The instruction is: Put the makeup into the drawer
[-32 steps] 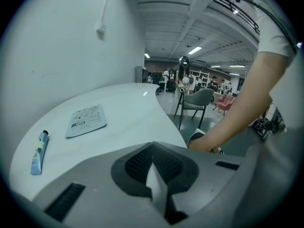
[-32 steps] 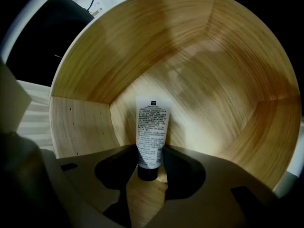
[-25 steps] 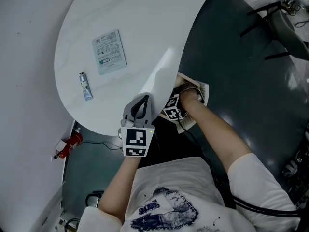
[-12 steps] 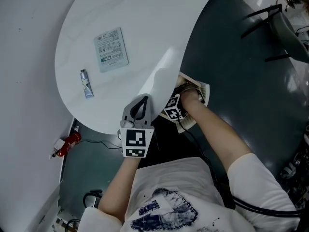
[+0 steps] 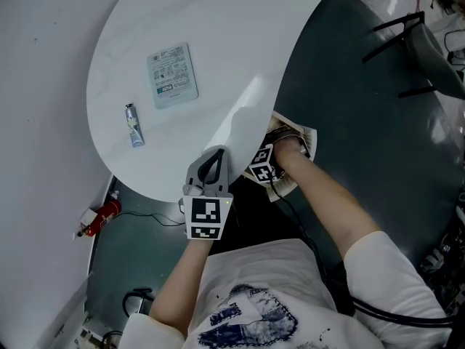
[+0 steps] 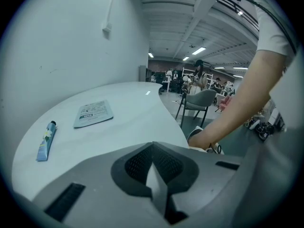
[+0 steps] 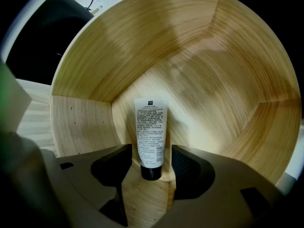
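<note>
My right gripper (image 7: 151,156) reaches steeply down into the open wooden drawer (image 7: 213,80) under the table's edge. Its jaws have just been opening and stand open. Between them lies a white makeup tube (image 7: 151,132) with a black cap, a gap showing on each side. In the head view only that gripper's marker cube (image 5: 261,166) shows beside the drawer (image 5: 305,140). My left gripper (image 5: 211,167) is shut and empty at the white table's (image 5: 218,42) near edge. A small blue tube (image 5: 134,124) (image 6: 46,140) and a flat sachet (image 5: 172,75) (image 6: 93,113) lie on the table.
The wall runs close along the table's left side. A red object (image 5: 98,219) and cables lie on the dark floor below the table's edge. A grey chair (image 6: 199,101) stands beyond the table, with people far behind it. Black chair legs (image 5: 407,42) stand at the upper right.
</note>
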A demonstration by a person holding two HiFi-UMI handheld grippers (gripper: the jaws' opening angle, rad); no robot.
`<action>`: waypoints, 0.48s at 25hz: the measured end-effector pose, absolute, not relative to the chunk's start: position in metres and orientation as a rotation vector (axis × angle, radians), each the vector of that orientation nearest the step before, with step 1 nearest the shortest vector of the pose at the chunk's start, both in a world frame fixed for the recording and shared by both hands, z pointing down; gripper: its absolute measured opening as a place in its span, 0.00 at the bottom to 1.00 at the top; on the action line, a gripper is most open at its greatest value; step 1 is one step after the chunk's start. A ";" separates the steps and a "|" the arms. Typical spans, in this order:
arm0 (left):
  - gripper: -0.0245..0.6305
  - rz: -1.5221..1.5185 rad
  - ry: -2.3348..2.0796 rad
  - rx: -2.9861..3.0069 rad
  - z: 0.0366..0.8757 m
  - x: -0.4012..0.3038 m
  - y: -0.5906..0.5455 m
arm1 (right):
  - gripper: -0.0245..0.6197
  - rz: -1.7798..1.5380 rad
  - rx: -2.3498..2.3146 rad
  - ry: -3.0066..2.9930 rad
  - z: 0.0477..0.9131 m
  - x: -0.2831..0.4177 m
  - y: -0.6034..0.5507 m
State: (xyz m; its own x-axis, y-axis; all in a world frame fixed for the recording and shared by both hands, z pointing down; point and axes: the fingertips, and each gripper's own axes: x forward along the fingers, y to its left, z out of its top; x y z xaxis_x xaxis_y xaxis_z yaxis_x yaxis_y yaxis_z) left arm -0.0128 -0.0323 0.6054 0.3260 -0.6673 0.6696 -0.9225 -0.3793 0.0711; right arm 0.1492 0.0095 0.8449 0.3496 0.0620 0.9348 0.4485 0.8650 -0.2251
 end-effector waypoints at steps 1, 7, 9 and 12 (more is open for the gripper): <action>0.11 0.769 -1.402 2.153 0.605 -0.013 -0.032 | 0.43 -0.265 -0.501 -1.211 0.844 0.148 0.011; 0.11 0.755 -1.421 2.160 0.598 -0.024 -0.032 | 0.43 -0.318 -0.517 -1.270 0.845 0.137 0.010; 0.11 0.748 -1.427 2.163 0.595 -0.027 -0.032 | 0.43 -0.319 -0.516 -1.280 0.839 0.135 0.010; 0.11 0.735 -1.434 2.169 0.589 -0.031 -0.031 | 0.43 -0.328 -0.508 -1.301 0.835 0.131 0.011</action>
